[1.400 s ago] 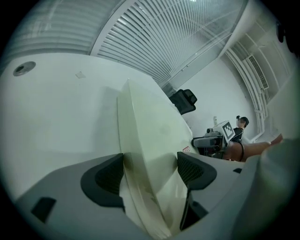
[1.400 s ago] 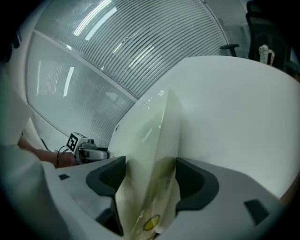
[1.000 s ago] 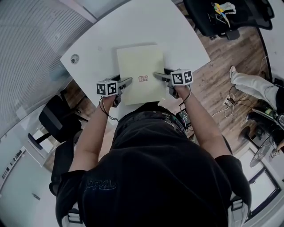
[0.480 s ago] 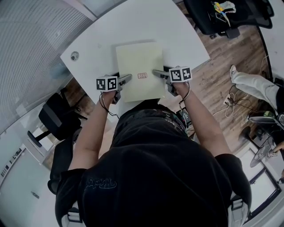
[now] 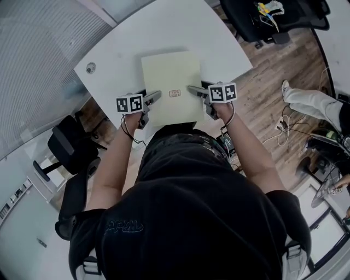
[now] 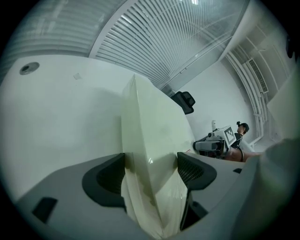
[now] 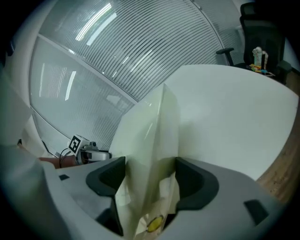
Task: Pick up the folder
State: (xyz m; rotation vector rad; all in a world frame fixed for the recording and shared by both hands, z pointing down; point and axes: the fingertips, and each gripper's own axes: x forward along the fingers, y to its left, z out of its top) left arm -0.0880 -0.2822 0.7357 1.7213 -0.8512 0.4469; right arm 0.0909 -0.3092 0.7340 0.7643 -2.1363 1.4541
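A pale yellow-green folder [image 5: 170, 82] hangs over the near edge of the white table [image 5: 136, 38], with a small red-printed label near its middle. My left gripper [image 5: 156, 97] is shut on the folder's left edge, and my right gripper [image 5: 192, 89] is shut on its right edge. Seen from the left gripper view, the folder [image 6: 152, 154] is pinched edge-on between the dark pads [image 6: 190, 171]. In the right gripper view the folder [image 7: 150, 159] likewise stands edge-on between the jaws, bowing upward.
A round grommet [image 5: 90, 68] sits in the table's left corner. Black office chairs stand at the left [image 5: 68, 147] and top right [image 5: 268, 16]. Another person's legs [image 5: 309, 104] and cables lie on the wooden floor to the right.
Both grippers and the folder have shifted slightly up and away from me. The grip on both edges is unchanged.
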